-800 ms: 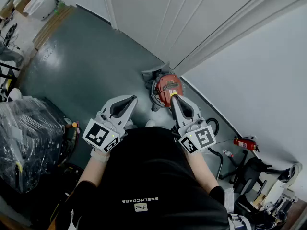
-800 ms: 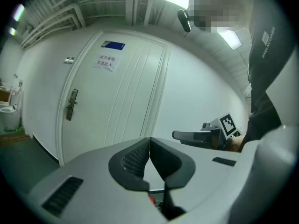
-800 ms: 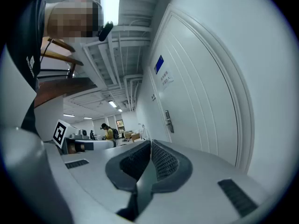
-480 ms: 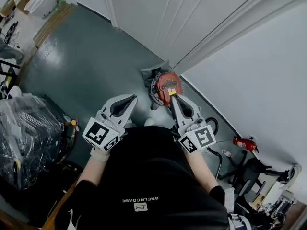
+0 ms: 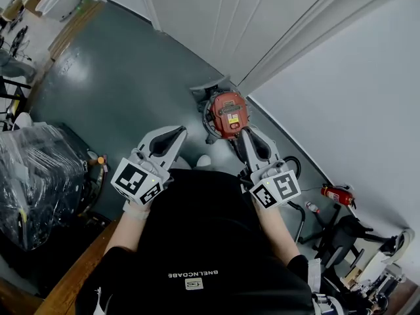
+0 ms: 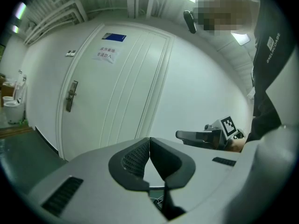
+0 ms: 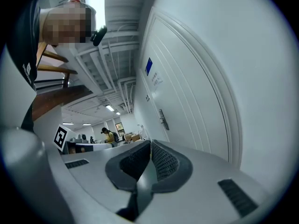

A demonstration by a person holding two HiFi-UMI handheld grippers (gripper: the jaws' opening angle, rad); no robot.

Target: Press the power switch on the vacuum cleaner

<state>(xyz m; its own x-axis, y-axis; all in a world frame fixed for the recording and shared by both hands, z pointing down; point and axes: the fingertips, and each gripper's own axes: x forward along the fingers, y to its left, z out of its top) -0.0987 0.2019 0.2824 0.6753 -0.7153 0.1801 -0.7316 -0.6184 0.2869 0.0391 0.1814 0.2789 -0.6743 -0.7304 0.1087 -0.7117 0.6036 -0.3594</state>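
The vacuum cleaner (image 5: 226,113), a round grey canister with a red top and a small yellow label, stands on the grey-green floor in the corner by the door. Its switch is too small to make out. My right gripper (image 5: 245,134) is shut, its tip just near and right of the red top, apart from it. My left gripper (image 5: 178,132) is shut too, left of the canister, over bare floor. The left gripper view has the left gripper (image 6: 149,140) closed on nothing, facing the door. The right gripper (image 7: 150,143) is likewise closed and holds nothing. Neither gripper view shows the vacuum.
A white door (image 5: 197,18) and white wall (image 5: 354,97) close off the corner behind the vacuum. A plastic-wrapped bundle (image 5: 33,182) sits at the left. A red fire extinguisher (image 5: 335,193) and a black hose (image 5: 292,169) lie at the right. A wooden edge (image 5: 72,281) runs bottom left.
The right gripper's tip lay against the near edge of the red top; it now stands a little to the right of it and apart. The left gripper has hardly moved.
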